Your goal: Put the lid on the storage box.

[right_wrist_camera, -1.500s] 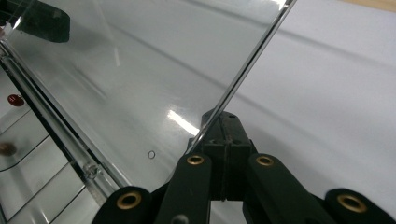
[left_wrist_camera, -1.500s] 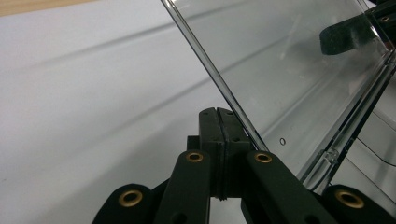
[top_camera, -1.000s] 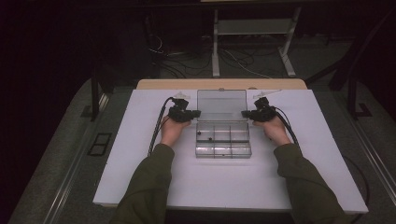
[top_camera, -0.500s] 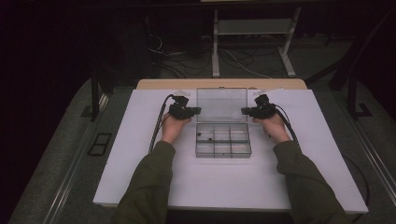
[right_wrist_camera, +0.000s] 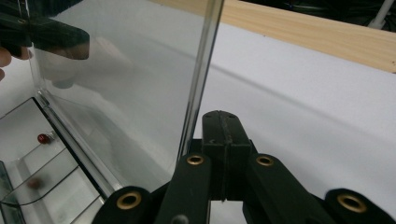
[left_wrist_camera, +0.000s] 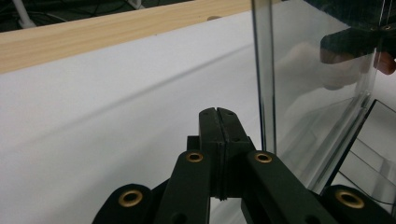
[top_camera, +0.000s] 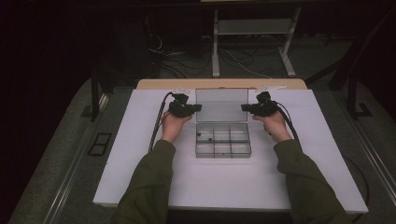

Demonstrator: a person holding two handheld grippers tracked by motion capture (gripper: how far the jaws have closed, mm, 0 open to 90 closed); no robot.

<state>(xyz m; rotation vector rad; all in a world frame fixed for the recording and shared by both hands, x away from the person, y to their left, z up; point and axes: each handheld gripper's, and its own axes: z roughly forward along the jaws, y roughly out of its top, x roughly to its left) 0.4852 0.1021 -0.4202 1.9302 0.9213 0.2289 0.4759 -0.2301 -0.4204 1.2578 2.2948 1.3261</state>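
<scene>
The left gripper [top_camera: 198,107], jaws pressed together on nothing, sits against the left edge of the upright lid [top_camera: 221,105] of the clear compartment box [top_camera: 223,140] at mid-table — the right gripper [top_camera: 244,107], equally closed and empty, flanks the right edge. Neither actually pinches the lid, so an uneven nudge could drop it shut or skid the box, scattering the small beads [top_camera: 210,138].

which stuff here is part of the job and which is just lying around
In the job:
- clear compartment box
- its raised lid
- small red bead in a compartment
- left claw, shut beside the lid's edge
- right claw, shut at the other edge

Lying about:
- white table
- wooden strip
- floor cables
- metal stand
</scene>
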